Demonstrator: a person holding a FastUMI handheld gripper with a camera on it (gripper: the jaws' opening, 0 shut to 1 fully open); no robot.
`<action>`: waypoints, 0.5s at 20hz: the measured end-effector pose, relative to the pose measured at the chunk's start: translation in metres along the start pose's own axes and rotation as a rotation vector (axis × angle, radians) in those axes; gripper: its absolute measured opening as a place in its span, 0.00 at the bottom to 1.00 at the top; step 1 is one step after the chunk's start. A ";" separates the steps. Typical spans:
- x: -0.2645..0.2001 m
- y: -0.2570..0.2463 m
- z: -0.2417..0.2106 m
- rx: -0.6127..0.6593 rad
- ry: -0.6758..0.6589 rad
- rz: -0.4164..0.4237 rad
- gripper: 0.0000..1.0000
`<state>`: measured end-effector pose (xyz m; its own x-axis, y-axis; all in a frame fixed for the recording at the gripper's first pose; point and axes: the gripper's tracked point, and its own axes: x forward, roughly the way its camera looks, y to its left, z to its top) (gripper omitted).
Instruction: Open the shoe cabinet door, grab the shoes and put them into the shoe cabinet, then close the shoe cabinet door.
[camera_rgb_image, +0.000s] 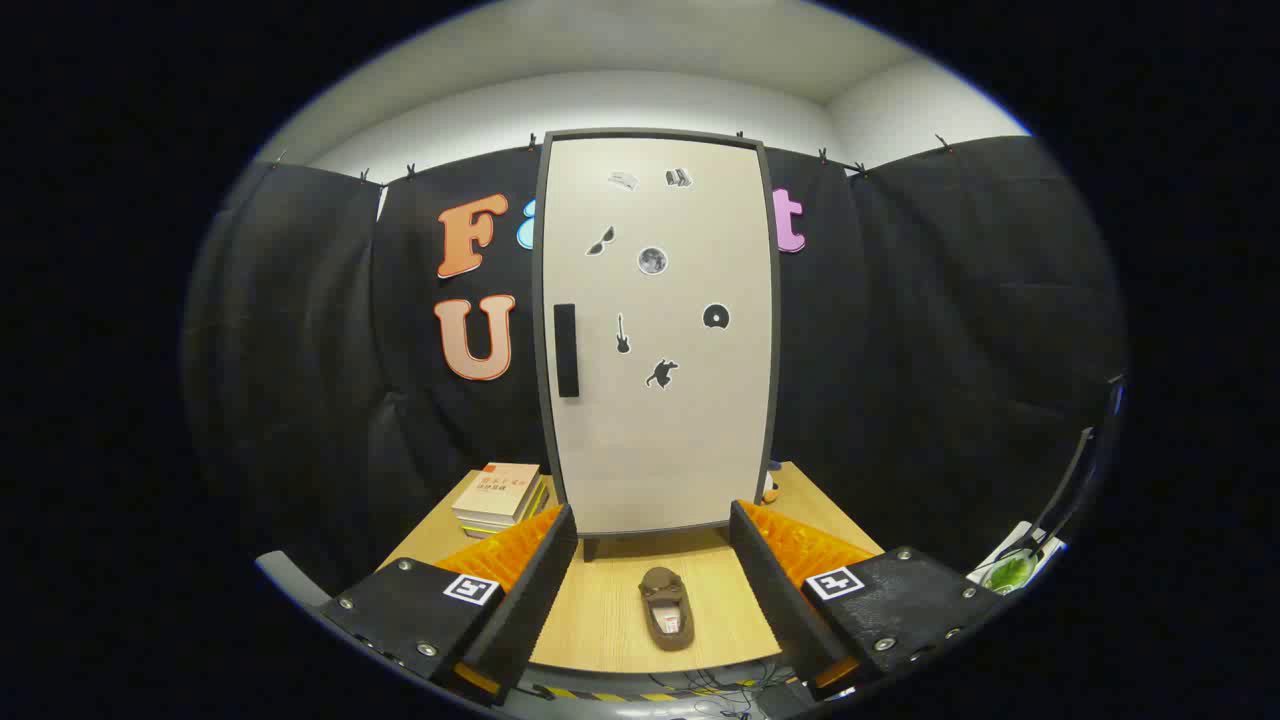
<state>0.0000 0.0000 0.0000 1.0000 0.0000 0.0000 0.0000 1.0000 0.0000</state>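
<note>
1. We see the gripper (652, 560) with its two fingers spread wide apart; nothing is held betw. them, both pads are free.
2. The shoe (667, 608), a brown one, lies flat on the wooden table (600, 620) in the gap betw. the fingers, touching neither finger.
3. The shoe cabinet (660, 330) stands upright at 12 o'clock from the shoe, beyond the fingertips, at the far side of the table.
4. Its door is closed; the black handle (566, 350) sits on the door's left edge, approx. at 11 o'clock from the shoe.
5. Several small stickers are on the door front.
6. A stack of books (500, 495) lies at 10 o'clock from the shoe, just beside the cabinet's left bottom corner.
</note>
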 end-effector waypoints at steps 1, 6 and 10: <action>-0.003 0.000 0.009 -0.009 -0.020 -0.009 0.96; -0.008 0.015 0.030 -0.027 -0.094 0.003 0.96; -0.006 0.013 0.029 0.015 -0.107 -0.008 0.96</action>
<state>-0.0056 0.0127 0.0289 0.9942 -0.0084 0.1071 0.0069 0.9999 0.0150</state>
